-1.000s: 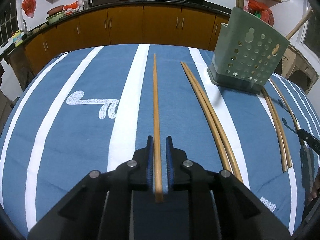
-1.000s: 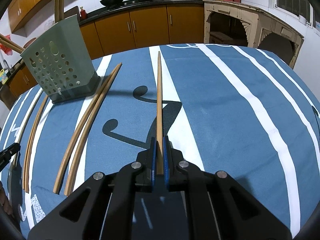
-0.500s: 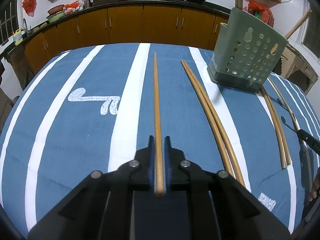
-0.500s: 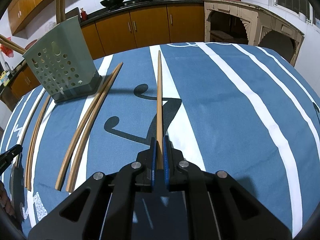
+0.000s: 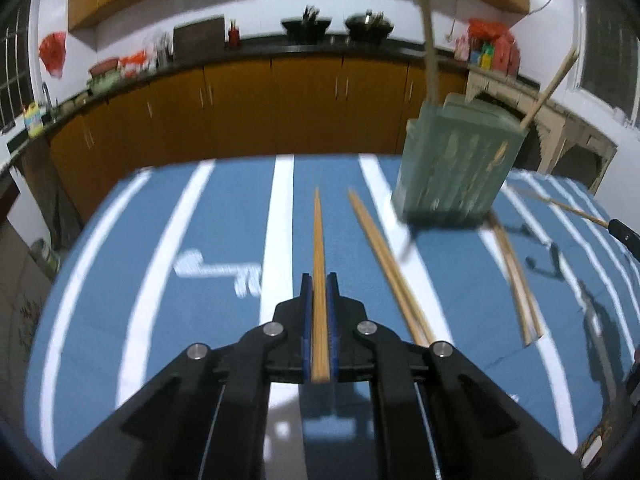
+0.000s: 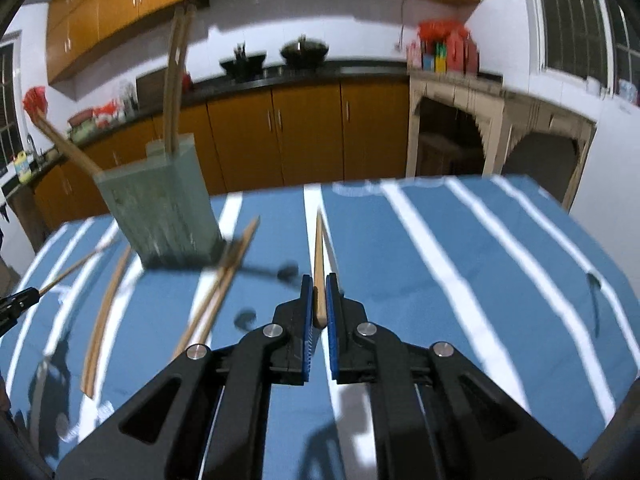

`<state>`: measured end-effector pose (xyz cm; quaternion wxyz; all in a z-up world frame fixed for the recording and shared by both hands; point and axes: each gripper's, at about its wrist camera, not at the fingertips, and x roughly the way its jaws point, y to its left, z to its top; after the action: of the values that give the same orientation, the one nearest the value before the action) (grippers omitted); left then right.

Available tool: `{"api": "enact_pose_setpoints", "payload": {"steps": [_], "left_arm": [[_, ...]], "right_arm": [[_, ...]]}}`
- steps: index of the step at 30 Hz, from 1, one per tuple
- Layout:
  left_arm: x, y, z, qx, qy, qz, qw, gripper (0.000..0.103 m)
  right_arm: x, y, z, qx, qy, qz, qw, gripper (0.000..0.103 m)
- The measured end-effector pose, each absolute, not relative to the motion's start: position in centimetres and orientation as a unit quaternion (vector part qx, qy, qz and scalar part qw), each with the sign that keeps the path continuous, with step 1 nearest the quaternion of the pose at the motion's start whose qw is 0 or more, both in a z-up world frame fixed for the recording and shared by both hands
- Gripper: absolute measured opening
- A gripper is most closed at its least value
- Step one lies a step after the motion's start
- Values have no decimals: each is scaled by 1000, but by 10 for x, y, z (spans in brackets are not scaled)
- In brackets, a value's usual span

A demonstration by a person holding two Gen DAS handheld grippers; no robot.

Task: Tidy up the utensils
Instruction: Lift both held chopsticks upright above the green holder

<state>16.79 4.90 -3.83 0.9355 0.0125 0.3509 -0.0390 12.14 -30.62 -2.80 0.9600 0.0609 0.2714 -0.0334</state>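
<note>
L gripper [image 5: 319, 280]: my pads clamped on chopstick [image 5: 319, 240], tip pointing 12 o'clock. R gripper [image 6: 319, 282]: jaws nrly closed on 2nd chopstick [image 6: 319, 248], same heading. Green holder [image 5: 456, 168] at 1 o'clock from L; loose pair [image 5: 384, 256] lies btwn on cloth [image 5: 160, 280].

Left gripper [image 5: 319, 280] clamped on a chopstick [image 5: 319, 248], blue pads pressed to both its sides. Right gripper [image 6: 319, 280] likewise closed on another chopstick [image 6: 318, 252], both grippers pointing forward.
</note>
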Motion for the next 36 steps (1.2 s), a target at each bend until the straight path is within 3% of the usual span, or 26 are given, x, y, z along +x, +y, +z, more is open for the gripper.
{"api": "enact_pose_setpoints", "payload": {"steps": [12, 22, 36], "left_arm": [[162, 60, 30, -40, 267, -50, 961, 8], [163, 59, 44, -45, 254, -54, 965, 8], [144, 41, 101, -47, 208, -107, 971, 8]], "right_arm": [[120, -320, 16, 91, 209, -29, 973, 7], [122, -322, 33, 100, 185, -19, 978, 7], [108, -302, 106, 113, 126, 61, 984, 7]]}}
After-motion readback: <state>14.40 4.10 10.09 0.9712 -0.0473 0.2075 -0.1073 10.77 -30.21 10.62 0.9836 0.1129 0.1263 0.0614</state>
